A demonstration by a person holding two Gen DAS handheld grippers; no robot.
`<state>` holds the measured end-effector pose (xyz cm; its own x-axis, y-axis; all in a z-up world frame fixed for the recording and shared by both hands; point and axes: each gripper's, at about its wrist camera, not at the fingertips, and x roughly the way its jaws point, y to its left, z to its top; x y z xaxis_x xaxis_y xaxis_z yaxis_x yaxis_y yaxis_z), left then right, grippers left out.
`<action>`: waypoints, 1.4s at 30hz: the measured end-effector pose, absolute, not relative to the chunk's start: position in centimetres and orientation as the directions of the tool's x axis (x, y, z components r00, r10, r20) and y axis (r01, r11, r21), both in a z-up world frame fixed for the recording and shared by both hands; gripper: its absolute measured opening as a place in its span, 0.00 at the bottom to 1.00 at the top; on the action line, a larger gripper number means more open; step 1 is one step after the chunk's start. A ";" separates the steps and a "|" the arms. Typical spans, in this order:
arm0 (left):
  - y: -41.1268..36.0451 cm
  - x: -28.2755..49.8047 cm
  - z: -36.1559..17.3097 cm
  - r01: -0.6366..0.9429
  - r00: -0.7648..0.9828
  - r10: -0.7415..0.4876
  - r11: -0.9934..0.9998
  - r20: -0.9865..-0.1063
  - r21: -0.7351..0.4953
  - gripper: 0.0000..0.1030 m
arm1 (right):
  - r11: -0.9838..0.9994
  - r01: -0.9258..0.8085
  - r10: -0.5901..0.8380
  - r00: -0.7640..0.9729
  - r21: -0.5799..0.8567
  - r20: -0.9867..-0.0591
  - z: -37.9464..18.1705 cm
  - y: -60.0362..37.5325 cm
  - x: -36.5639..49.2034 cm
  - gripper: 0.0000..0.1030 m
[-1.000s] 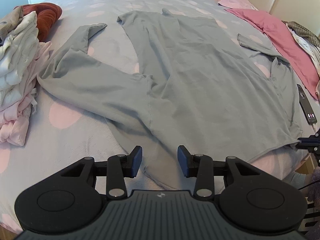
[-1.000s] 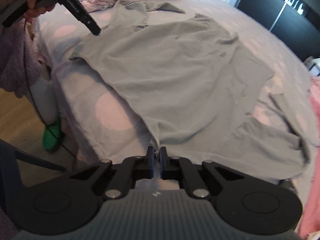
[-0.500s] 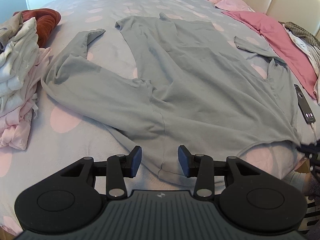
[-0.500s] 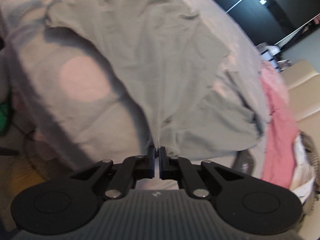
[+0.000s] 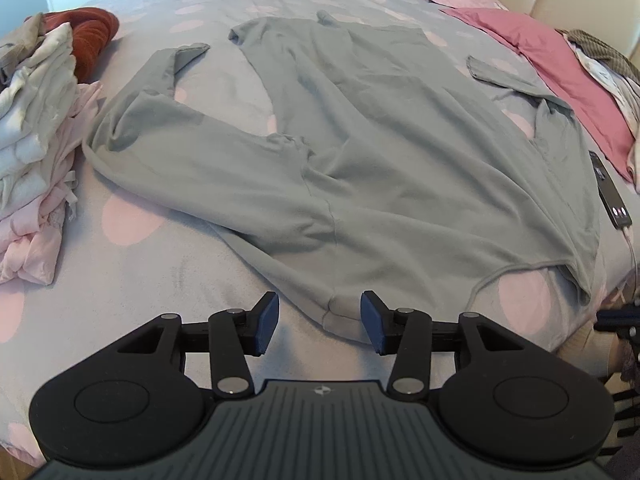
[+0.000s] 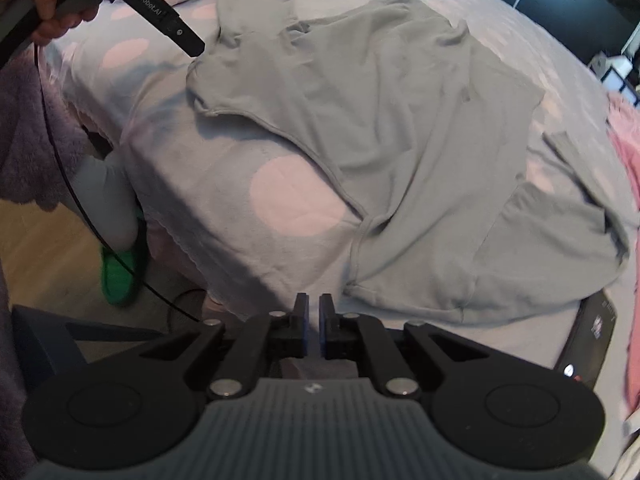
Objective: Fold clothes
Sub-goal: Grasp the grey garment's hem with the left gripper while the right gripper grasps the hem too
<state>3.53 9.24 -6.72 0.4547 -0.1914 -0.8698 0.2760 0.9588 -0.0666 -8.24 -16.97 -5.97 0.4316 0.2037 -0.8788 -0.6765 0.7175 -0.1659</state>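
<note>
The grey top [image 5: 392, 152] was laid flat on the bed [image 5: 132, 320] for folding, its hem corner lying unpinched between the left hand-held gripper [image 5: 320, 316] as the jaws were opening, while the right hand-held gripper [image 6: 314, 320] was closed on nothing

We see the long-sleeved top [image 5: 360, 152] spread flat across the bed [image 5: 132, 312], its hem corner between the left gripper [image 5: 318, 318] fingers. Left of it sits a stack of folded clothes [image 5: 36, 152] — right of it a phone [image 5: 610, 190], touching the sleeve, and beyond that a pillow [image 5: 560, 68] — while the right gripper [image 6: 314, 322] hangs at the bed's near edge.
</note>
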 end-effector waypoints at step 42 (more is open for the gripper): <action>11.6 4.2 -6.3 0.213 0.269 -0.180 0.969 -0.946 -0.124 0.04 | 0.261 -0.872 0.076 0.446 -0.414 -0.892 -7.0 -24.2 -3.4 0.06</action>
<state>4.25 11.65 -6.35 0.2689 -0.1802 -0.9462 0.2133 0.9691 -0.1239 -3.42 -24.19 -7.04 0.4458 0.0757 -0.8919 -0.8721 0.2613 -0.4137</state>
